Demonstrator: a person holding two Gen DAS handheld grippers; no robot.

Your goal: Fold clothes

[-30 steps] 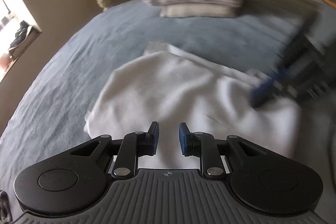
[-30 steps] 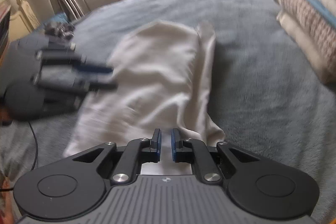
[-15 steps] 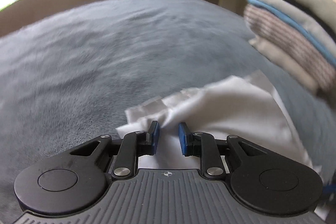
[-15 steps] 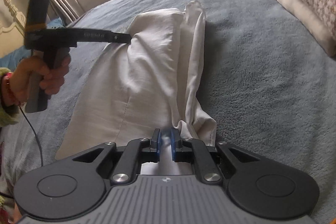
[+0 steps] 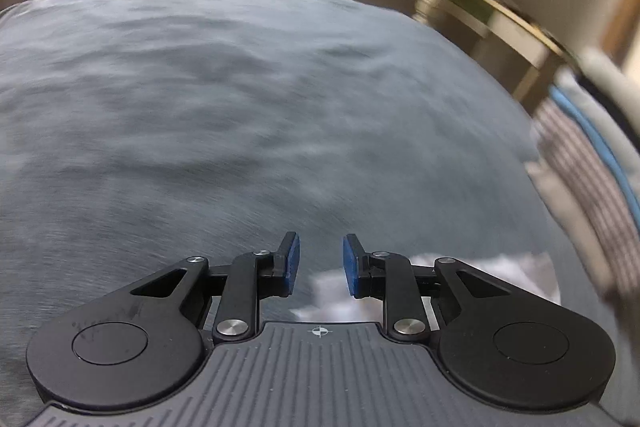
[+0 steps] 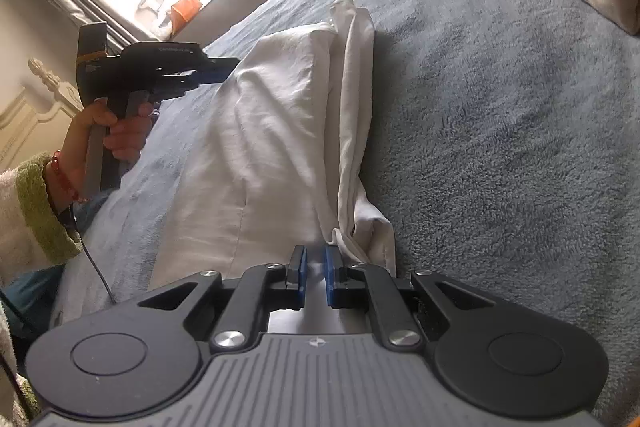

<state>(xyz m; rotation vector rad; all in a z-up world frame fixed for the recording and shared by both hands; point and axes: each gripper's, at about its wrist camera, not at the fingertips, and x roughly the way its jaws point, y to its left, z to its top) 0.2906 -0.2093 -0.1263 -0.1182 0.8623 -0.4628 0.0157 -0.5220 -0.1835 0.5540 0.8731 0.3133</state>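
Two grippers: both in view, each held in a hand over a blue-grey blanket [image 6: 500, 115].
Garment: white garment [image 6: 276, 155] lies lengthwise on the blanket, one long edge bunched into a ridge.
Right gripper [image 6: 314, 277]: jaws nearly together, with the garment's near end lying between the pads; it appears pinched there.
Left gripper [image 5: 318, 265]: jaws apart, nothing between them; in the right wrist view it hangs beside the garment's far left edge, apart from it.
Step in hand, judged: taking hold for a fold.
Advice: catch the far edge fully between the pads, keep the cloth taut, flatten the ridge first.
Folded stack [image 5: 580, 163]: at the blanket's right edge, well apart.
Writing: faint marking on the left gripper's body, too blurred to read; no brand legible.
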